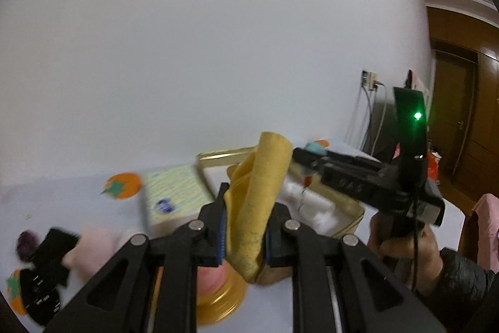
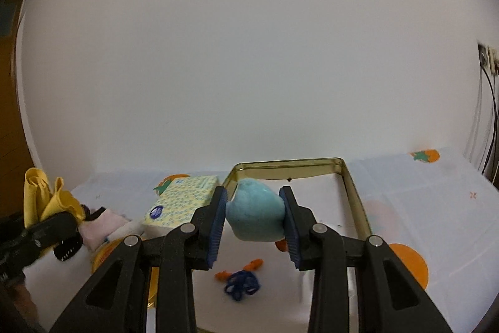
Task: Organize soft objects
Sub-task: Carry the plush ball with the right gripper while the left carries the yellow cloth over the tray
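Left hand-held gripper [image 1: 244, 234]: jaws clamped on a yellow cloth [image 1: 260, 192]. The cloth stands up from between the blue pads in a loose roll, its top curling above the fingers, a lower fold hanging below them. Picture blurred.

Right hand-held gripper [image 2: 254, 222]: jaws pressed on either side of a light blue plush toy [image 2: 255, 214], which is held clear of the table. An orange bit shows at the toy's lower right edge, beside the right pad.

In the left wrist view the right hand-held gripper sits to the right, gripped by a hand [image 1: 405, 245] in a dark sleeve, a green light lit on its body.

Beyond the right hand-held gripper: a gold metal tin [image 2: 352, 192], open, rectangular, on the table; the blue toy is in front of its near left corner. In the left view something white lies inside the tin.

Left of the tin: a tissue pack [image 2: 181, 205], yellow with a blue pattern, just beside the tin's wall.

Below the blue toy, on the table [image 2: 421, 208]: a small dark blue yarn tangle [image 2: 241, 284] with orange pieces touching it.

Further left: a pale pink soft item [image 2: 103, 227], near the tissue pack. A gold round lid [image 1: 218, 301] lies under the left hand-held gripper. A purple pom-pom [image 1: 26, 244] at far left.

Tablecloth is white with an orange fruit print.
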Demonstrator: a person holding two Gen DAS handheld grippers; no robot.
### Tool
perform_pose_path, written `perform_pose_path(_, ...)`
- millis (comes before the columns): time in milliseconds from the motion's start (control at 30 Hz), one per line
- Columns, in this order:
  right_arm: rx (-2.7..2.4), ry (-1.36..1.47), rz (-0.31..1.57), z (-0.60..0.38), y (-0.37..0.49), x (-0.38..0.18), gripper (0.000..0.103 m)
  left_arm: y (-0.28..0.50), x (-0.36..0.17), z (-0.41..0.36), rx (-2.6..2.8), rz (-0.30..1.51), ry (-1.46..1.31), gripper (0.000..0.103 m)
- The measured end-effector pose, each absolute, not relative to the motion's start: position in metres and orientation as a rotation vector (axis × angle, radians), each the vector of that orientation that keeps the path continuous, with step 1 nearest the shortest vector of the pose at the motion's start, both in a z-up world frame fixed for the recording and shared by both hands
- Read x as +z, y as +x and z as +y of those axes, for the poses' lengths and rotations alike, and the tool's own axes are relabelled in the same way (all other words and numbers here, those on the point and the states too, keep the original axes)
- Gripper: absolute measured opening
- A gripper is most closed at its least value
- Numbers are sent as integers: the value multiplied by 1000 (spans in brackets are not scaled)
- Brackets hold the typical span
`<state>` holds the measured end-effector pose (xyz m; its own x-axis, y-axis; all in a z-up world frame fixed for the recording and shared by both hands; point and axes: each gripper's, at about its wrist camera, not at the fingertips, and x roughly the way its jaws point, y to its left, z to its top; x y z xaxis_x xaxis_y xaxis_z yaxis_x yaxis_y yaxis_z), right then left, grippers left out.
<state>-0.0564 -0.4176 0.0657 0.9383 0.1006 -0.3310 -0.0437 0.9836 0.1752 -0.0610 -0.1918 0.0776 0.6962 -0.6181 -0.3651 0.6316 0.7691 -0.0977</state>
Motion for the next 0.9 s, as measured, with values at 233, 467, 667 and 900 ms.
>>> perform_pose_path(233, 2, 154, 368, -438, -44, 62, 37, -45, 67, -246, -711, 416, 41, 16)
perform_pose_path(467, -49, 130, 391, -461, -38, 57, 37, -22, 54, -281, -693, 457, 2, 16)
perform_pose_path(667, -65, 127, 448, -467, -25, 48, 37, -4, 42, -298, -660, 494, -19, 16)
perform_pose_path(900, -64, 104, 494, -464, -16, 38, 38, 5, 27, -302, -631, 527, -13, 16)
